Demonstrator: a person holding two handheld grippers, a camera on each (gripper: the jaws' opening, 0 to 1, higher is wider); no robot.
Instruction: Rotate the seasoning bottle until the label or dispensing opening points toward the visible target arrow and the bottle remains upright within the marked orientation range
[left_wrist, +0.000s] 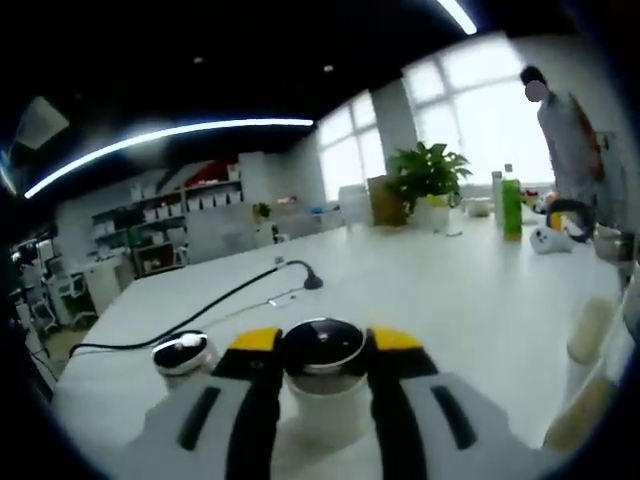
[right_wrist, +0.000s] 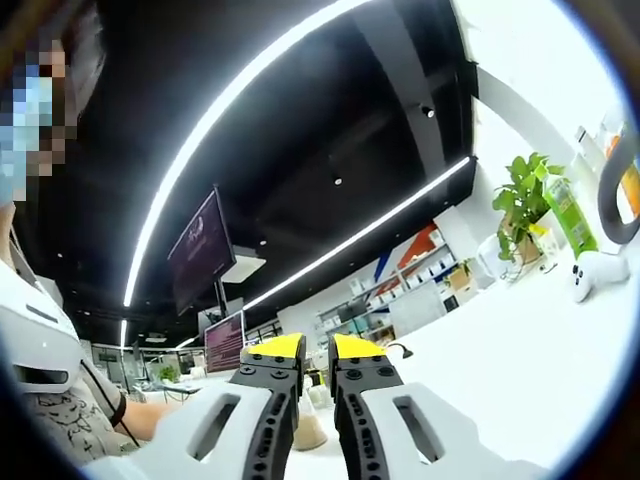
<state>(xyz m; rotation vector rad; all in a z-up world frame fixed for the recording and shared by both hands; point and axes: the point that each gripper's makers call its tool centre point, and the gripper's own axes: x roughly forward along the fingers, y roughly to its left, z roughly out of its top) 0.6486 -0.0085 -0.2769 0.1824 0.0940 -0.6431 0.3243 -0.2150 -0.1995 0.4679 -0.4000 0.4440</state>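
A seasoning bottle with a shiny metal lid (left_wrist: 322, 345) and a white body stands upright on the white table (left_wrist: 450, 290). My left gripper (left_wrist: 325, 342) is shut on it, one yellow-tipped jaw on each side just below the lid. In the right gripper view, my right gripper (right_wrist: 316, 348) is raised and tilted up toward the ceiling. Its jaws stand shut to a narrow slit with nothing held. Through that slit a pale bottle-like shape (right_wrist: 310, 428) shows on the table beyond.
A second metal-lidded bottle (left_wrist: 183, 352) stands just left of the held one. A black cable with a gooseneck (left_wrist: 305, 280) crosses the table. A plant (left_wrist: 430, 175), a green bottle (left_wrist: 512, 205) and a white handheld device (right_wrist: 598, 270) sit at the far end. One person (left_wrist: 565, 130) stands there; another (right_wrist: 60, 400) is close by.
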